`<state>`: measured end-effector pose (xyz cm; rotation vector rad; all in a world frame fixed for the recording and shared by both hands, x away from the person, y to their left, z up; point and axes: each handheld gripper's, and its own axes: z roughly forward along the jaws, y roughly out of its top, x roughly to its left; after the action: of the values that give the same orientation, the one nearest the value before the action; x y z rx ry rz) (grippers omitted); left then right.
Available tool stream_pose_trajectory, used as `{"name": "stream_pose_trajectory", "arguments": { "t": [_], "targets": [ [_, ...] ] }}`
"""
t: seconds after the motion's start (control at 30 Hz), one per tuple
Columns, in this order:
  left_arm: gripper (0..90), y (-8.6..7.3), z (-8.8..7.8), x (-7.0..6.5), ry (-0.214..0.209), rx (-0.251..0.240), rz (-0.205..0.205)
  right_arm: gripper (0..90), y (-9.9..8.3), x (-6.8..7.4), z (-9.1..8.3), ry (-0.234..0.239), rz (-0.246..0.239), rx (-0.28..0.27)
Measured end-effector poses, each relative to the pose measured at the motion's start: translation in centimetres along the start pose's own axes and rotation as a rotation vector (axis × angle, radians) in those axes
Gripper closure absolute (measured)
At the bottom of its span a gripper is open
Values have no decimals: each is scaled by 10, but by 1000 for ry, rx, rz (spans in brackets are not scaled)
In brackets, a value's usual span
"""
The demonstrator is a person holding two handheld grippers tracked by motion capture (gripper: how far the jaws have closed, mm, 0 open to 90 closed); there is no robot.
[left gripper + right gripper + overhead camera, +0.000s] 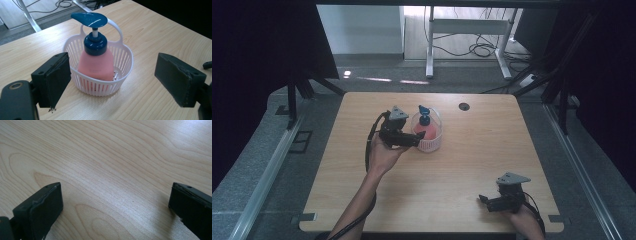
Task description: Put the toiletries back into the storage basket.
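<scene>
Table point(452, 190): pale wood, lying under both pairs of jaws; in the right gripper view bare grain runs between the two black jaws.
Basket point(125, 60): white, slatted, with a hoop handle, standing on the table straight ahead of the left jaws, centred in the gap between them but beyond their tips, not touched.
Bottle point(96, 63): pink body, blue pump head, upright inside the basket, its spout turned toward the left-hand jaw.
Left gripper point(416, 141): jaws spread wide, wider than the basket, holding nothing; the tips sit just short of the basket's near wall.
Right gripper point(484, 201): well apart from the basket, low over the table's near edge, jaws wide apart and empty.
</scene>
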<state>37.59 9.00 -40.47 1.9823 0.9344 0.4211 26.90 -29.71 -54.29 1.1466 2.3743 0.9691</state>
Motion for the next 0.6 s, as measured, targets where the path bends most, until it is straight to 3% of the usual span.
{"name": "stream_pose_trajectory", "arguments": {
  "t": [0.6],
  "targets": [
    [129,-14,-22,0,-12,-22,-20,0,0,0,0,-1,0,0]
  ]
}}
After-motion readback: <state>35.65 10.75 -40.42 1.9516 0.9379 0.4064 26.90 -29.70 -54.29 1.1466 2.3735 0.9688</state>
